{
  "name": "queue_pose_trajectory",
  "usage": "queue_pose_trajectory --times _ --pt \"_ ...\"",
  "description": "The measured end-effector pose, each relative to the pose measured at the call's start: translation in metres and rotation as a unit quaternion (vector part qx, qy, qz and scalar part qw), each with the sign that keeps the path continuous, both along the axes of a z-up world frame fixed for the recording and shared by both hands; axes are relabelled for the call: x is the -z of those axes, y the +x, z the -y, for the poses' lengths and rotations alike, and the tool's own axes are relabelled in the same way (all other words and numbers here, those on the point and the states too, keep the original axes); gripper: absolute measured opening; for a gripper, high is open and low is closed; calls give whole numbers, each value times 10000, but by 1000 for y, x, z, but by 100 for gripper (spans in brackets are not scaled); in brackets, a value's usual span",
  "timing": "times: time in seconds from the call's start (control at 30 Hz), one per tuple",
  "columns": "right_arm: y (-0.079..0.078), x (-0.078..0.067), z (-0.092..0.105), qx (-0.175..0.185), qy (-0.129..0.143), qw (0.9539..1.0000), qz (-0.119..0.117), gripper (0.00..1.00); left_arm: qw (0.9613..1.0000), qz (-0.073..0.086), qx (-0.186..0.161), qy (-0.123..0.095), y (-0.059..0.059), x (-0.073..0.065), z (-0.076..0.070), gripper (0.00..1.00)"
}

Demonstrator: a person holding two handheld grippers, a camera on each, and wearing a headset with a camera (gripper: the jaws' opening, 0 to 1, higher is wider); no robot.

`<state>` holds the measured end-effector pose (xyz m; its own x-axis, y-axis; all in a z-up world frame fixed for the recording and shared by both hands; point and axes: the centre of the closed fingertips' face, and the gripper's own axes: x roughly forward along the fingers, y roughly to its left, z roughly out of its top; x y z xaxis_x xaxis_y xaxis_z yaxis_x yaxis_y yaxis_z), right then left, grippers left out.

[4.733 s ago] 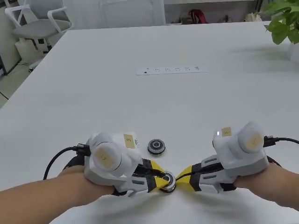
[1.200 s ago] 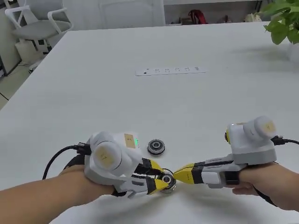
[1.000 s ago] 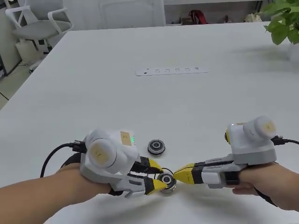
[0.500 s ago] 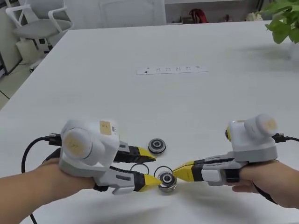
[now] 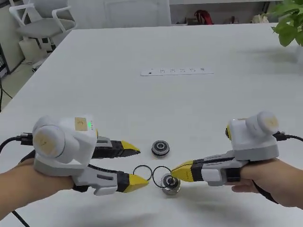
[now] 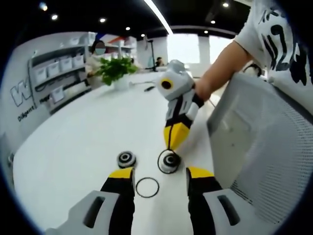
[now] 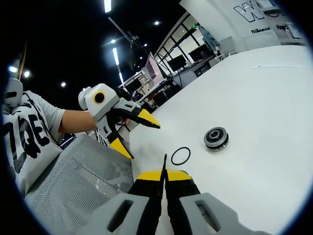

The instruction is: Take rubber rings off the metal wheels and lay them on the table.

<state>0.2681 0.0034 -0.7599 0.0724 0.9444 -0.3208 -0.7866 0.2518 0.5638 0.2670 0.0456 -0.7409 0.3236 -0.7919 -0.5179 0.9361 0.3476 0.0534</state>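
A bare metal wheel (image 5: 169, 182) lies on the white table (image 5: 151, 104) between my grippers. My right gripper (image 5: 174, 168) is shut on a thin black rubber ring (image 5: 161, 172) that hangs beside that wheel; the ring shows edge-on above the shut jaws (image 7: 164, 162). A second loose ring (image 5: 141, 172) lies flat on the table, also in the left gripper view (image 6: 147, 187) and the right gripper view (image 7: 181, 155). My left gripper (image 5: 138, 165) stands open just left of it, nothing between its jaws. Another wheel (image 5: 160, 148) sits behind, its dark rim still on.
A white power strip (image 5: 176, 72) lies across the middle of the table. A green plant (image 5: 288, 24) stands at the far right corner and an office chair (image 5: 42, 19) beyond the far left edge. A mesh chair back (image 6: 264, 147) is close to the table's near edge.
My left gripper has opened and drawn back to the left, off the wheel. A rubber ring now lies loose on the table. The right gripper stays shut beside the wheel.
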Motion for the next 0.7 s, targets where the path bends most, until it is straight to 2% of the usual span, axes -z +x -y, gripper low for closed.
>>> queue_pose_trajectory --times 0.37,0.7 --pt "9 -5 -21 -82 -4 9999 149 0 9997 -1 -236 13 2 -1 -20 53" --pt "19 5 -35 -56 -108 9998 174 0 9989 -10 -469 39 4 0 -36 55"
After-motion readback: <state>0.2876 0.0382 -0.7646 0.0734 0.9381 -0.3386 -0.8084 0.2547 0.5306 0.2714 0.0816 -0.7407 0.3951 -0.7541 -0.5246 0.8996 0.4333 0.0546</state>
